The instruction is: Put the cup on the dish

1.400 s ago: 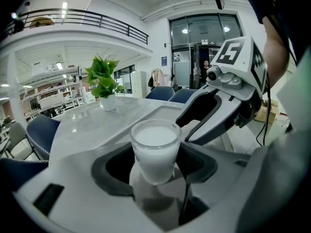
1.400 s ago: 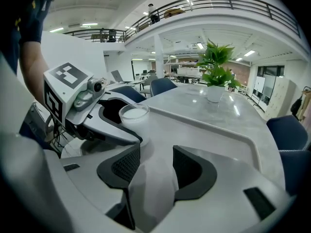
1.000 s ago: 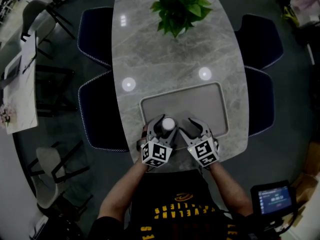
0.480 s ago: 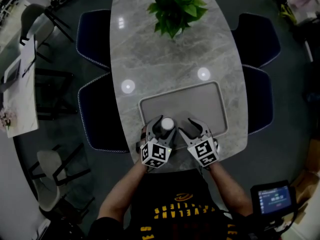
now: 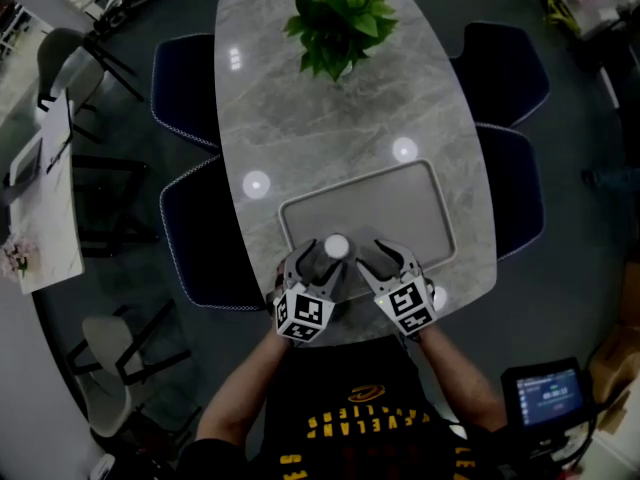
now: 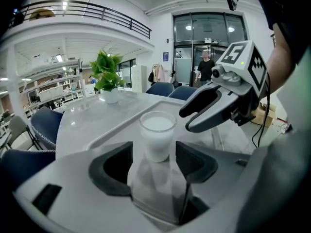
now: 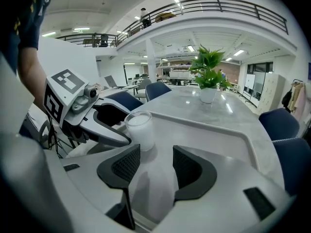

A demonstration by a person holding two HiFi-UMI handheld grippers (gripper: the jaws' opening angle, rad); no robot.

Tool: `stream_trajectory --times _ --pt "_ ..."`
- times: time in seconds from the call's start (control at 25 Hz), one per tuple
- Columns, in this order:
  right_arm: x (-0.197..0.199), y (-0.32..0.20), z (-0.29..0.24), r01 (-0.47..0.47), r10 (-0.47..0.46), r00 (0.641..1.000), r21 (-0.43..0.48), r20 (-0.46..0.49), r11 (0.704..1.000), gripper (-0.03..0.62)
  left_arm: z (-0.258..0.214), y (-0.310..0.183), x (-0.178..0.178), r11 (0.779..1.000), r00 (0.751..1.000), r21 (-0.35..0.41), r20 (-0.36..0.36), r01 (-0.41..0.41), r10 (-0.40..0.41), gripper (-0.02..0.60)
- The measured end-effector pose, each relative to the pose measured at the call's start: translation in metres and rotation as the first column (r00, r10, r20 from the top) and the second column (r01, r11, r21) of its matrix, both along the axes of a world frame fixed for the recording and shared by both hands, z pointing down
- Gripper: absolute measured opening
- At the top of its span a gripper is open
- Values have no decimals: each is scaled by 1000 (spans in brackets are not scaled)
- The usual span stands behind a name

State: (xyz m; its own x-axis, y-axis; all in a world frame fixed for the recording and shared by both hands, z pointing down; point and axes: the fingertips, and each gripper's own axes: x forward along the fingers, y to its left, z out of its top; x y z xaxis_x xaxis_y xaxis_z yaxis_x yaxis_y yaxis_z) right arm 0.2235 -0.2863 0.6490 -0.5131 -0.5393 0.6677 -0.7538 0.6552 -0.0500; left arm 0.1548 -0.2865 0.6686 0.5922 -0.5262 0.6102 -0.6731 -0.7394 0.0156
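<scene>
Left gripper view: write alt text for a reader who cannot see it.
A white cup stands on a grey tray just beyond the open jaws of the left gripper. The right gripper, also open, hovers to the cup's right, and a potted plant stands farther back.

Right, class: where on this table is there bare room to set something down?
Free: the far and right part of the tray, beyond the cup, and the table between tray and plant. Crowded: the tray's near left corner, where the cup stands by the left hand-held gripper and right hand-held gripper.
</scene>
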Motion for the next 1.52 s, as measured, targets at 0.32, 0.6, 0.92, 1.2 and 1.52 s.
stream_trajectory --times 0.32,0.6,0.92,1.2,1.52 --pt "-11 7 -19 -63 62 998 25 27 998 212 -20 12 -28 1000 1000 20 -2 3 -3 265" --pt "-36 10 -43 -85 81 995 80 55 993 212 -50 18 -48 999 999 52 -51 -12 15 265" --pt "-52 11 -66 -144 132 987 130 96 981 212 -94 30 -52 995 989 76 -126 -69 78 265" --pt "-62 20 -92 -215 191 971 177 144 960 212 -127 44 -57 992 969 82 -219 -100 116 232" --pt "-71 37 -130 -300 252 945 248 206 921 33 -165 61 -67 984 938 115 -305 -135 164 106"
